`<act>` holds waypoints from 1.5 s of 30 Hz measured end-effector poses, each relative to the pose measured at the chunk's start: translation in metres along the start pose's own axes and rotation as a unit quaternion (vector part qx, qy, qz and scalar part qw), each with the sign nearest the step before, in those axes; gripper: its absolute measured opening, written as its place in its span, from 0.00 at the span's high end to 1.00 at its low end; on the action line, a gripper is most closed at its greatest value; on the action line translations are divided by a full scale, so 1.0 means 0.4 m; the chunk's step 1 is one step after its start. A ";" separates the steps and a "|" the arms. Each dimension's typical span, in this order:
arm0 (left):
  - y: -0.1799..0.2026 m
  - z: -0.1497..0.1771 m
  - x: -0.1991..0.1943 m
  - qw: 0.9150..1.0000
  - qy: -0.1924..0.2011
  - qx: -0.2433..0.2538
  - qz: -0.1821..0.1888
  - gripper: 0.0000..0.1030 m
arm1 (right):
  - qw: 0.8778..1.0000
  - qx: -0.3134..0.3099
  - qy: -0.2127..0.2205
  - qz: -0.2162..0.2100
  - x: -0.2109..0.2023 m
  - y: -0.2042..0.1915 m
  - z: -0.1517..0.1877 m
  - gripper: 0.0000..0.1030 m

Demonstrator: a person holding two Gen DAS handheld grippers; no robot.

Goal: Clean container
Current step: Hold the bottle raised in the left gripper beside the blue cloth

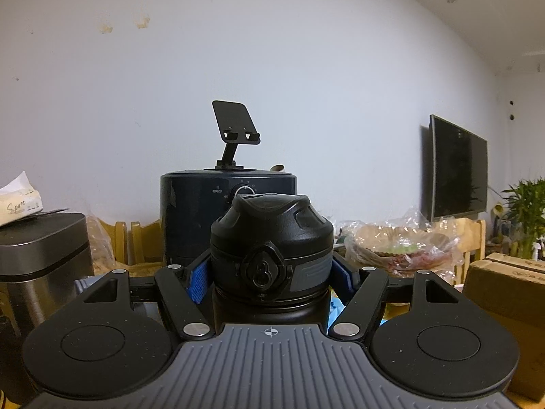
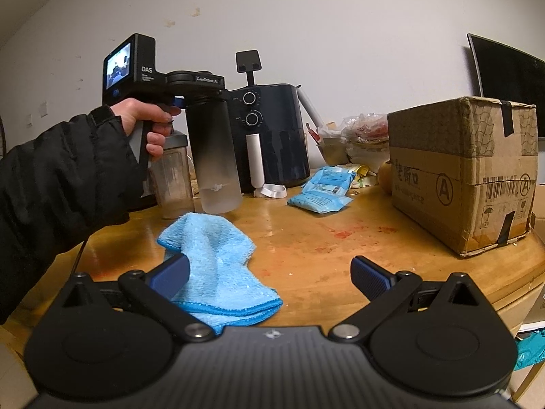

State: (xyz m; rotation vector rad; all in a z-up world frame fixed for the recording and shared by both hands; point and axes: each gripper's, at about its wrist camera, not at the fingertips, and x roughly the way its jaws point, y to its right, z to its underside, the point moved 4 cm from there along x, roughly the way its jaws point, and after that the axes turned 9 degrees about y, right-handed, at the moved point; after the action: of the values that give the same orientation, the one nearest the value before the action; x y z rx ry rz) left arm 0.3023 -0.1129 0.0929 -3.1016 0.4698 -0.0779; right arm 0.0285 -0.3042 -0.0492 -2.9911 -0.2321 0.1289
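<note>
Nearest the viewer, the right gripper (image 2: 269, 274) is hovering low over a round wooden table (image 2: 323, 248), its two blue-padded fingers spread wide and gripping nothing. A light blue microfibre cloth (image 2: 218, 266) is lying crumpled on the table just beneath and beside the gripper's left-hand finger (image 2: 170, 274).

Further back on the left, a person's hand (image 2: 146, 119), coming out of a black padded sleeve (image 2: 58, 170), is holding the left gripper (image 1: 270, 272) by its handle. Its blue pads are clamped around the neck of a water bottle (image 2: 213, 150), just under the black screw lid (image 1: 270, 235). The bottle is hanging upright, dark smoky at the top and fading to frosted clear at the base. Whether its base is touching the table cannot be told. It is sitting just behind the cloth.

Beside the bottle, a clear lidded jar (image 2: 173, 177) is standing on the table. Behind both, a dark air fryer (image 2: 269, 136) with two dials is standing against the wall, carrying a black phone stand (image 1: 235, 129) on top. To the right, a blue packet (image 2: 323, 187) is lying flat, then a taped cardboard box (image 2: 460, 173). A dark television (image 1: 458, 167) is hanging on the far wall.
</note>
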 end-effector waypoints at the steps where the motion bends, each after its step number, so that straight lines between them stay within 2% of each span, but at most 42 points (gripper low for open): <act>1: 0.000 -0.002 -0.005 1.000 0.000 0.001 0.000 0.34 | 1.000 0.000 0.001 0.000 -0.002 -0.001 0.000 0.00; 19: 0.006 -0.016 -0.106 1.000 0.000 0.004 0.003 0.34 | 1.000 -0.004 0.011 -0.010 -0.040 -0.027 -0.008 0.00; 45: -0.049 -0.042 -0.283 1.000 0.005 0.005 -0.025 0.34 | 0.999 -0.011 0.015 -0.034 -0.072 -0.074 -0.009 0.00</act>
State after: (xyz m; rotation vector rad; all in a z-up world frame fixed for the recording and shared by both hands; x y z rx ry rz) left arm 0.1993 -0.0607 0.1044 -3.1043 0.3918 -0.0946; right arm -0.0039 -0.2802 -0.0393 -2.9998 -0.3337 0.0756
